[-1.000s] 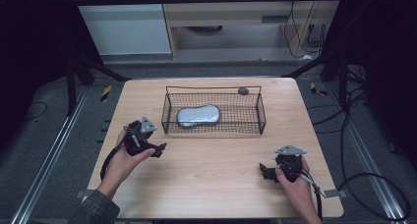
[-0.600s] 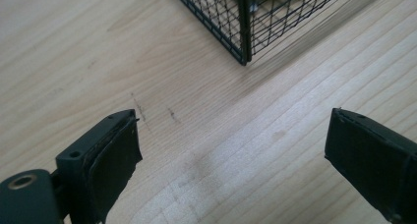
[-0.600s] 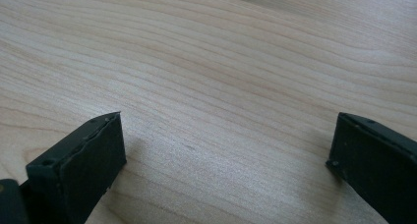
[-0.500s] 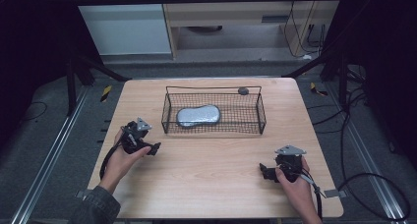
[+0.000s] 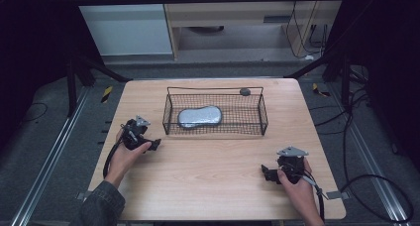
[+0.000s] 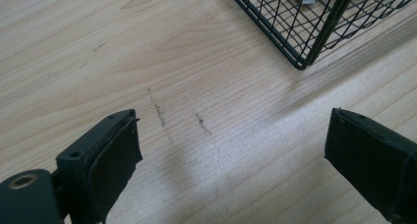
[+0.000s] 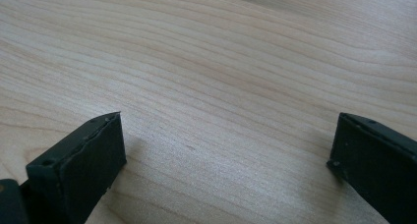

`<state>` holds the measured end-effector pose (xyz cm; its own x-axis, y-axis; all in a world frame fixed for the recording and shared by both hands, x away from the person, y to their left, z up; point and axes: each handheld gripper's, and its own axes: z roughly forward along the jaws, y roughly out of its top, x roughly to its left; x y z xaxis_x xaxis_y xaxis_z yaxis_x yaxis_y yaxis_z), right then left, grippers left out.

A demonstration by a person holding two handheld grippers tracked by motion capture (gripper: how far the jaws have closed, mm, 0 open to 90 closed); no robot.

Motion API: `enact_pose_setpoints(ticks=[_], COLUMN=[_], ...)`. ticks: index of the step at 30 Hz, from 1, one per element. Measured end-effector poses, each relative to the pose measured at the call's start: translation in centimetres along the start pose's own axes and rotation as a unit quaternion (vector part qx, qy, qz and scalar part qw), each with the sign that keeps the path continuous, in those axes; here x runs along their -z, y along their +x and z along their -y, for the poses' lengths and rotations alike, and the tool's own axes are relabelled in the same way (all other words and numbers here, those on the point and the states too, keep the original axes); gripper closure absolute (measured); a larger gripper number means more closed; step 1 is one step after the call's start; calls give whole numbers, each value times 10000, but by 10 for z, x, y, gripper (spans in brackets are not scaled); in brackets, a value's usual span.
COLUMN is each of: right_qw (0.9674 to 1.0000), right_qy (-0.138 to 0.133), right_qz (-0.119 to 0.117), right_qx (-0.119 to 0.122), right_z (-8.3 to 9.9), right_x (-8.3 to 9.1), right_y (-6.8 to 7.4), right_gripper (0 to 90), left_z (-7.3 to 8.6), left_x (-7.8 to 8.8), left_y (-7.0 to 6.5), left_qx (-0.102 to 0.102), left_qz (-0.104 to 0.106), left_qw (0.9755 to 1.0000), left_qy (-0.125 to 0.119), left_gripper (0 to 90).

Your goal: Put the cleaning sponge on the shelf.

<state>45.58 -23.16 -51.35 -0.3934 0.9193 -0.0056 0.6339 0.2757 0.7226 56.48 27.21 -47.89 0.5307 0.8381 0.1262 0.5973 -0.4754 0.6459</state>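
Note:
A black wire basket [image 5: 262, 118] stands on the far middle of the wooden table [image 5: 213, 181]. Inside it lies a silvery grey pouch [image 5: 199, 116]. A small dark object [image 5: 244, 91] sits by the basket's far right rim. My left gripper [image 5: 154, 144] rests low on the table, left of the basket's near left corner [image 6: 301, 63], jaws wide open with nothing between them. My right gripper [image 5: 266, 172] sits near the table's front right, also open over bare wood [image 7: 221, 101].
Faint dark scuff marks [image 6: 162, 117] line the wood ahead of the left jaws. Metal rails [image 5: 49, 156] run along both sides of the table. Cables [image 5: 376, 186] lie on the floor at the right.
My left gripper has drawn back to the left and toward the front, away from the basket. The right gripper has stayed in place.

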Motion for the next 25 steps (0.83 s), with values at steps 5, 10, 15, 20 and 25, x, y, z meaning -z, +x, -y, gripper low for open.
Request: enact_pose_setpoints(ticks=[5,10,15,20,25], right_qw=[10000,10000,10000,10000,10000], right_qy=[0,0,-3,1,-2], right_qz=[0,1,-5,0,-10], right_qx=[1,-1,-8,-9,-13], right_z=[0,0,0,0,0], right_x=[0,0,0,0,0], right_y=[0,0,0,0,0], right_gripper=[4,4,4,4,4], left_z=[2,7,14,22,23], left_x=[-6,-15,-19,-20,-20], left_y=[1,3,9,9,9], left_qx=[132,274,550,566,583], left_qz=[-7,9,222,224,217], left_qw=[9999,9996,9982,9975,9972], left_qy=[-22,78,-43,-358,-404], left_gripper=[54,44,19,0,0])
